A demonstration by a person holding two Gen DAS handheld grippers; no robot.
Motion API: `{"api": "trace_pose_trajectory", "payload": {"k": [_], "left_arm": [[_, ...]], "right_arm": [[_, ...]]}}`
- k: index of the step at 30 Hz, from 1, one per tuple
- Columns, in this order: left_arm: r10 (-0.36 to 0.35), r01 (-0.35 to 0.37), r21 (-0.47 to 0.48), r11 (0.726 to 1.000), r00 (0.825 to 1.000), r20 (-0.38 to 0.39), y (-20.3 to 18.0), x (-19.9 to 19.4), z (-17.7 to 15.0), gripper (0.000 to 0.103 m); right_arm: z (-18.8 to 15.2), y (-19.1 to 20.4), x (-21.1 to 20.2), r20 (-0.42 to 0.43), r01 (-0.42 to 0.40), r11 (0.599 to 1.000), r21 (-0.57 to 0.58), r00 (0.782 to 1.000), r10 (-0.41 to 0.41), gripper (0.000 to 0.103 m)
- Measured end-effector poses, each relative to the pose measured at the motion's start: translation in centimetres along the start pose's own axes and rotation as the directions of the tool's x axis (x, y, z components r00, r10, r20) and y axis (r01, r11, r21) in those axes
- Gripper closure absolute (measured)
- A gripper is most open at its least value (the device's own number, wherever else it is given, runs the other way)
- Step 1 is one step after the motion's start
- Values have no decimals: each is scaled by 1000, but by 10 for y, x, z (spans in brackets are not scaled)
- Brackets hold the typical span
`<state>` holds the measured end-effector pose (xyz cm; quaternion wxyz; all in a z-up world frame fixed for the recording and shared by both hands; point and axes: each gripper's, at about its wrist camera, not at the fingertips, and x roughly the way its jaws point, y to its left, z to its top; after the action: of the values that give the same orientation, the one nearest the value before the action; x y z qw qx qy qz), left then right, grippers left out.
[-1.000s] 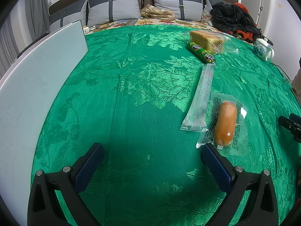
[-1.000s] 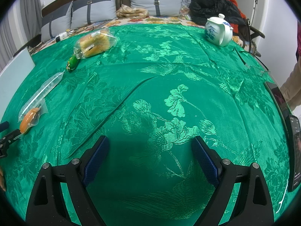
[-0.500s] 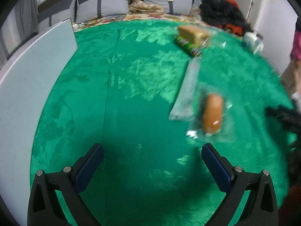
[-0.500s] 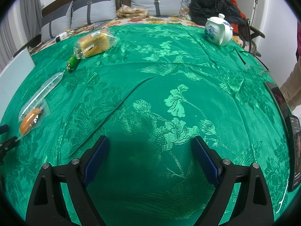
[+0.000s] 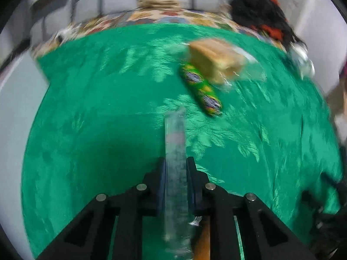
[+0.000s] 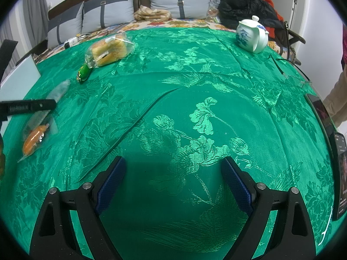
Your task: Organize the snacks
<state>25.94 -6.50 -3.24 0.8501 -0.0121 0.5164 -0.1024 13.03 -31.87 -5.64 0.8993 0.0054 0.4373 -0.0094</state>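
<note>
Left gripper [image 5: 176, 169] clamps clear tube packet [image 5: 174, 138] lengthwise for carrying; right gripper [image 6: 173, 184] spread, empty (waiting).

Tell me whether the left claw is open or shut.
Shut: the left claw has just closed, its pads pressing both sides of the clear packet.

A long clear plastic tube packet [image 5: 175, 143] is lying lengthwise on the green cloth, pinched at its near part. An orange sausage in clear wrap [image 6: 34, 138] is lying beside it. Beyond, a green wrapped roll [image 5: 201, 90] is resting against bagged yellow cake [image 5: 214, 59].
</note>
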Motion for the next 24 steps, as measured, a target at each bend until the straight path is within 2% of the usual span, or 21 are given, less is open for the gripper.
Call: {"api": "trace_pose_trajectory", "payload": {"k": [5,8,10,11,12,13,14,16,21,24], "left_arm": [[55,-54,-78,995,999,0,39,-25,-31,85],[82,-80,-66,995,996,25,50,-31,-48,83],[98,-97,-31,995,993,60,46,-33,-57,77],[108,-107,-16,994,992,70,47,-32,-59,60],[133,-133,-3,991,988,76,46,-30,-59,35],[167,-168,3,986,982,85,44,-27,-60,28],[187,-188,-3,982,976,111,45,-27,-63,23],[181,-178,-35,983,975,131,56,-29,-68,18],[204,-192,-96,977,970,132,68,-27,-68,4],[220,-207,-110,972,968,121,70,-23,-66,0]], "right_arm": [[0,0,0,0,-1,1000,1,1000,1,11],[0,0,0,0,0,1000,0,1000,0,11],[0,1,0,-1,5,1000,-3,1000,-5,11],[0,1,0,-1,8,1000,-5,1000,-8,11],[0,1,0,-2,9,1000,-6,1000,-9,11],[0,1,0,-2,8,1000,-5,1000,-8,11],[0,1,0,-1,8,1000,-6,1000,-8,11],[0,1,0,-1,7,1000,-5,1000,-7,10],[0,0,0,-2,1,1000,-4,1000,-1,10],[0,0,1,-2,1,1000,-4,1000,-1,10]]}}
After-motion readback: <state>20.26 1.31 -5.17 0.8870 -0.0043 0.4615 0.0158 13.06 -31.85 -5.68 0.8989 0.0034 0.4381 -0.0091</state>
